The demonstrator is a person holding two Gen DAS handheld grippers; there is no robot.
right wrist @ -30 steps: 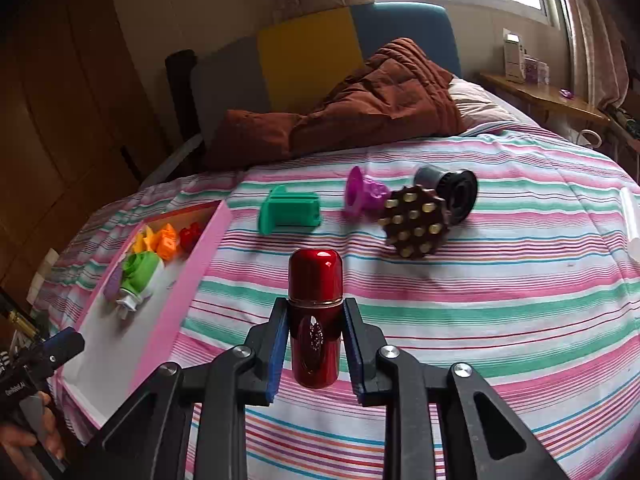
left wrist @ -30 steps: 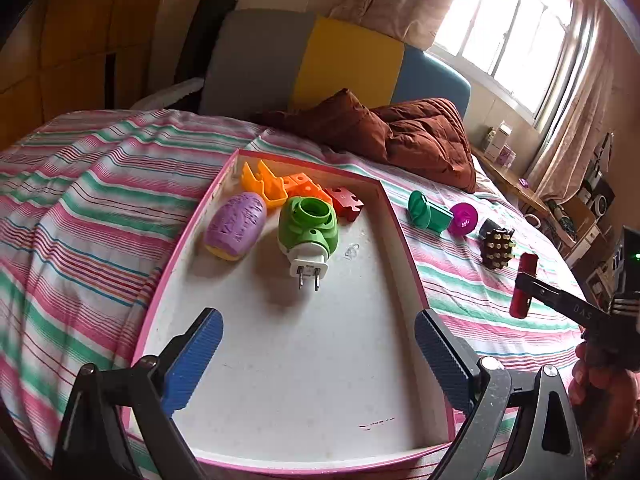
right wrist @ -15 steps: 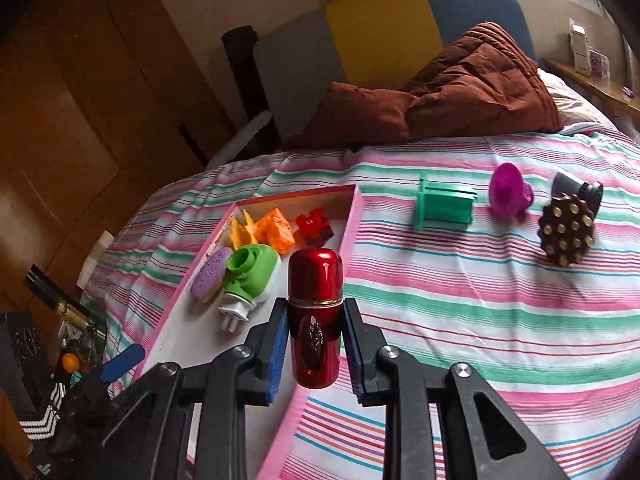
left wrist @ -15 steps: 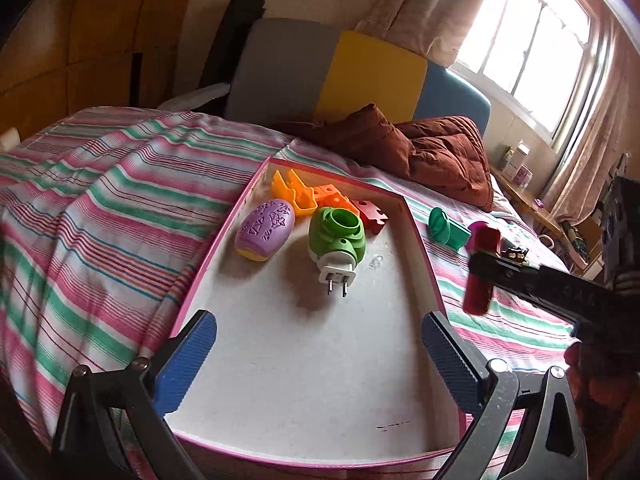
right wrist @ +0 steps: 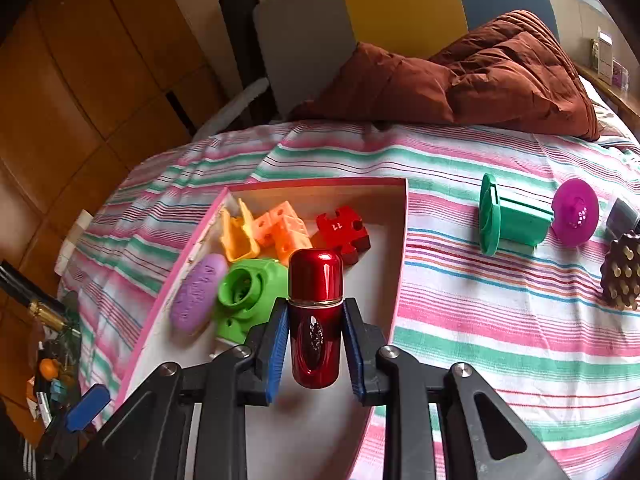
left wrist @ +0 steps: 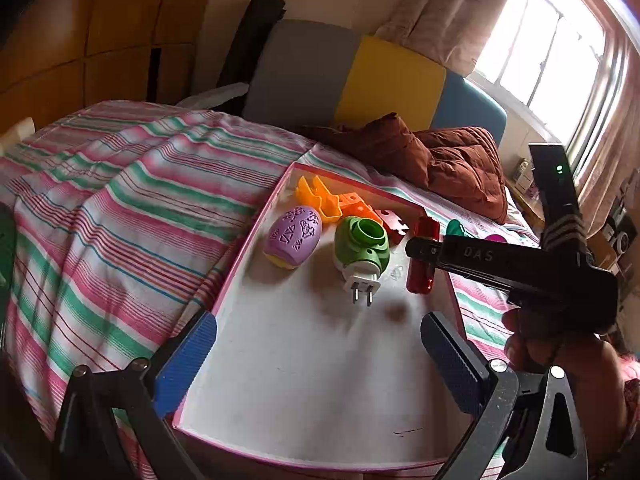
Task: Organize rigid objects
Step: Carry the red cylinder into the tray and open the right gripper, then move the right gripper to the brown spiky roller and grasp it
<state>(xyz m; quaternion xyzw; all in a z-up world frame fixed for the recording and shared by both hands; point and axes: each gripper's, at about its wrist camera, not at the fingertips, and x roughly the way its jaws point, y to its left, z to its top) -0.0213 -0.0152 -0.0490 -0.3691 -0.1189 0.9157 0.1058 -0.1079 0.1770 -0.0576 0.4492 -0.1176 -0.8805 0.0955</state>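
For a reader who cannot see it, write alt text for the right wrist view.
The right gripper holds a shiny red capsule-shaped bottle upright over a pink-rimmed white tray on a striped bedspread. The tray holds a green plug-in device, a purple oval and small blocks.

Your tray is lying on the bed with the small pieces gathered at its far end.

You are looking at the shallow pink-rimmed white tray (right wrist: 400, 240) resting on the striped bedspread (right wrist: 500, 320). In its far end the yellow plastic bracket (right wrist: 238, 236), the orange cube blocks (right wrist: 284, 230) and the red puzzle-shaped block (right wrist: 344, 232) are sitting side by side; nearer you, the purple egg-shaped soap (left wrist: 294, 236) is lying left of the green plug-in device (left wrist: 362, 248). The glossy red metal capsule (right wrist: 316, 320) is hanging upright over the tray, right of the device, between the right gripper (right wrist: 316, 344)'s pads. Right of the tray, on the bedspread, the green spool (right wrist: 508, 216), the magenta disc (right wrist: 576, 212) and the brown studded piece (right wrist: 622, 276) are lying in a row. The rust-brown quilt (right wrist: 480, 76) is bunched behind them.
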